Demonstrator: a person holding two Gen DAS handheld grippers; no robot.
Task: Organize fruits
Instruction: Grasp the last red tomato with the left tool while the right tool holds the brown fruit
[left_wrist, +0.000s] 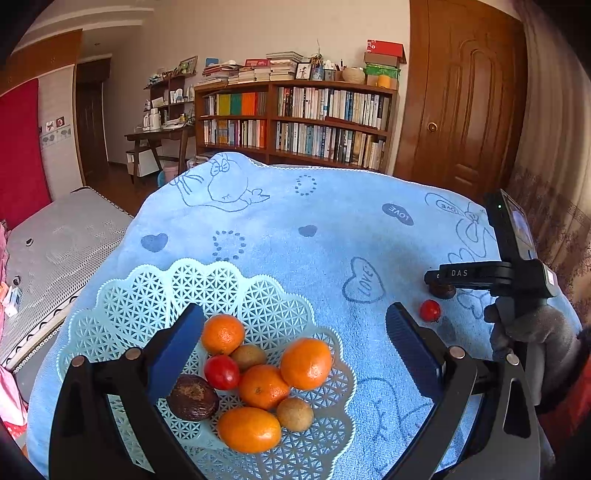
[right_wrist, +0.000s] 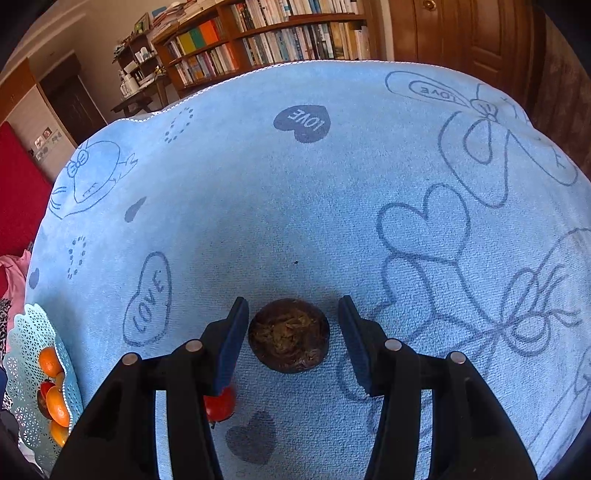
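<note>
Four oranges (left_wrist: 306, 364), two tomatoes (left_wrist: 221, 372), two passion fruits (left_wrist: 192, 397), two longans (left_wrist: 294, 414).

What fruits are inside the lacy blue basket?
The pale blue lattice plastic basket holds four oranges, one red tomato, two small tan round fruits and one dark wrinkled fruit. Anything beneath them is hidden.

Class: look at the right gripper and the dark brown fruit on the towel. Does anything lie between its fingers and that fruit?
Nothing visible does. The right gripper is open with the brown fruit sitting between its fingers on bare towel. The cherry tomato lies under the left finger, off to the side, not between.
</note>
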